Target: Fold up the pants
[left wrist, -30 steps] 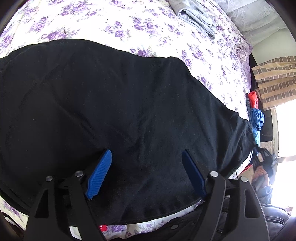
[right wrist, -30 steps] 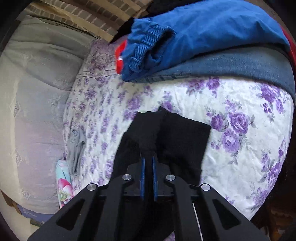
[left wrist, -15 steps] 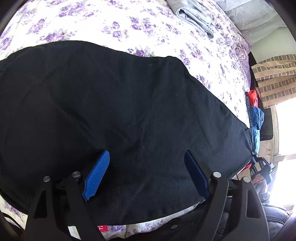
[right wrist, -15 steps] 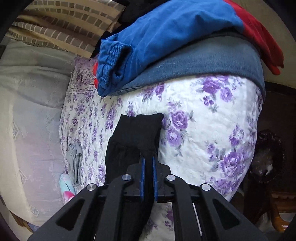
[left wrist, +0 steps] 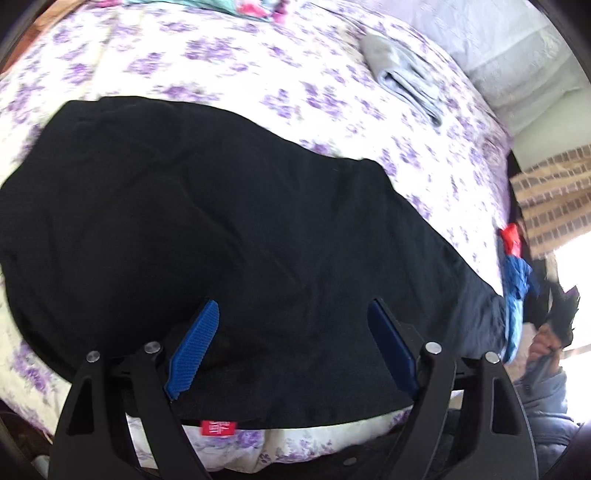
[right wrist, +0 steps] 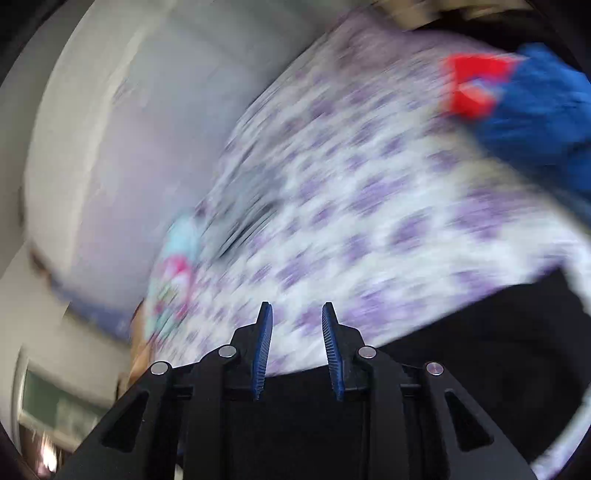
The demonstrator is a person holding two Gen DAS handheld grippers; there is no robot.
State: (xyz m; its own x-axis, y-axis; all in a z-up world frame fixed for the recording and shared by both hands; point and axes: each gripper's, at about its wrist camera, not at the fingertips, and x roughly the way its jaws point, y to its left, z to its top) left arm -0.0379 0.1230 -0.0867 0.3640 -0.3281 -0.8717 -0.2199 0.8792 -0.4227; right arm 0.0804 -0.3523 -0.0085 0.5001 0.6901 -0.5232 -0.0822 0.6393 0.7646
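Floral bed [left wrist: 229, 66] carried black pants [left wrist: 229, 236] with an unreadable red tag [left wrist: 218, 428]; left gripper [left wrist: 291, 347] jaws stood wide, empty; right gripper [right wrist: 297, 347] jaws were opening, empty.

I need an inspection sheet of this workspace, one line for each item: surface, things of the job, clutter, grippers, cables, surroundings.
Surface: bed with purple-flowered bedspread, soft, mostly covered.
Job's things: black pants spread flat across the bed; red tag at the near edge.
Clutter: folded grey garment beyond the pants; blue clothing and red item piled at the bed's edge; colourful cloth at the far side.
Grippers: left gripper over the pants, jaws wide, holding nothing; right gripper jaws opening, nothing between them; its view is blurred.
Cables: nothing seen.
Surroundings: pale pillow, striped fabric, a person's sleeve.
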